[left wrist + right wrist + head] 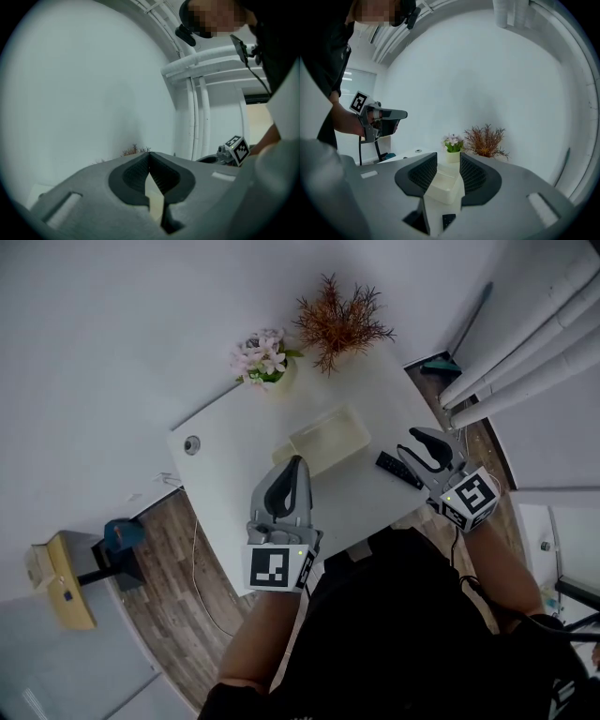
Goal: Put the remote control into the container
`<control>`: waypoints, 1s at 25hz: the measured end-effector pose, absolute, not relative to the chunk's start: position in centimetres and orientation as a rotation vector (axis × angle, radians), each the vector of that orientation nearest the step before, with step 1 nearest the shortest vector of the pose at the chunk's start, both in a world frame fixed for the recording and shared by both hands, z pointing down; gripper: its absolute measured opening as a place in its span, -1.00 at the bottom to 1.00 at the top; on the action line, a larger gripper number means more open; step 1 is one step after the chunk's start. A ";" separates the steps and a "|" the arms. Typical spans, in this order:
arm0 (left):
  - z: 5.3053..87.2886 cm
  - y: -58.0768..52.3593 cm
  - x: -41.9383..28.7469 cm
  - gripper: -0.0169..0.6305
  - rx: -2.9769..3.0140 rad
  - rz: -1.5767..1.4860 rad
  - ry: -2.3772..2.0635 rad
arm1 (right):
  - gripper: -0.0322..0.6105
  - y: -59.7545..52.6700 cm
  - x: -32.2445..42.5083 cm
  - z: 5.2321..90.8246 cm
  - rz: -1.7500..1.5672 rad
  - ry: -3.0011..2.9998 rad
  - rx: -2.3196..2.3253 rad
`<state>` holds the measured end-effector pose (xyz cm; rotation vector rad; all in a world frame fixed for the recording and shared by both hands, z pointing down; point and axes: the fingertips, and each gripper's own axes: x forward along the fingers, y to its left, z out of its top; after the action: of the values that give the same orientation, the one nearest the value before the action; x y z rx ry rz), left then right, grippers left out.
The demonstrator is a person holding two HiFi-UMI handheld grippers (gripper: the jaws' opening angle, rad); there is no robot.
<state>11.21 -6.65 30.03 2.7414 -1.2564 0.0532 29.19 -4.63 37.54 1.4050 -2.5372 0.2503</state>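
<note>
A black remote control (397, 470) lies on the white table (234, 484), just right of a cream rectangular container (325, 441). My right gripper (407, 441) hovers open beside the remote's right end, with nothing between its fingers. In the right gripper view the container (443, 185) shows beyond the spread jaws of the right gripper (448, 159), and the remote (448, 220) peeks out low between them. My left gripper (298, 461) is shut and empty, its tip close to the container's near left corner. The left gripper view shows the left gripper (149, 154) with its jaws pressed together.
A small pot of pink flowers (264, 359) and a rust-coloured dried plant (339, 322) stand at the table's far edge. White pipes (525, 343) run along the wall at right. A yellow box (58, 577) and a blue object (122, 535) sit on the wooden floor at left.
</note>
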 end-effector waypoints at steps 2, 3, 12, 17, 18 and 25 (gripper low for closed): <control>30.7 -6.7 12.2 -0.95 2.733 0.070 -1.258 | -0.42 -4.4 29.6 38.9 0.287 -2.536 1.380; 30.9 -6.8 12.6 -0.95 2.726 0.077 -1.261 | -0.41 -4.3 29.7 39.4 0.303 -2.536 1.366; 34.9 -6.9 15.6 -0.95 2.671 0.157 -1.298 | -0.41 -3.2 30.3 45.4 0.442 -2.528 1.247; 35.9 -7.3 17.1 -0.95 2.666 0.198 -1.347 | -0.36 -3.0 30.5 47.9 0.477 -2.520 1.157; 36.1 -7.4 17.4 -0.95 2.668 0.206 -1.353 | -0.35 -3.1 30.5 48.4 0.479 -2.521 1.138; 39.0 -8.2 17.8 -0.95 2.600 0.251 -1.397 | -0.22 -3.2 30.4 53.4 0.546 -2.458 1.030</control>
<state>17.79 -8.16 39.00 2.5999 -1.3971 0.2510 30.35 -3.15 53.43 1.0296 -2.4577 0.5463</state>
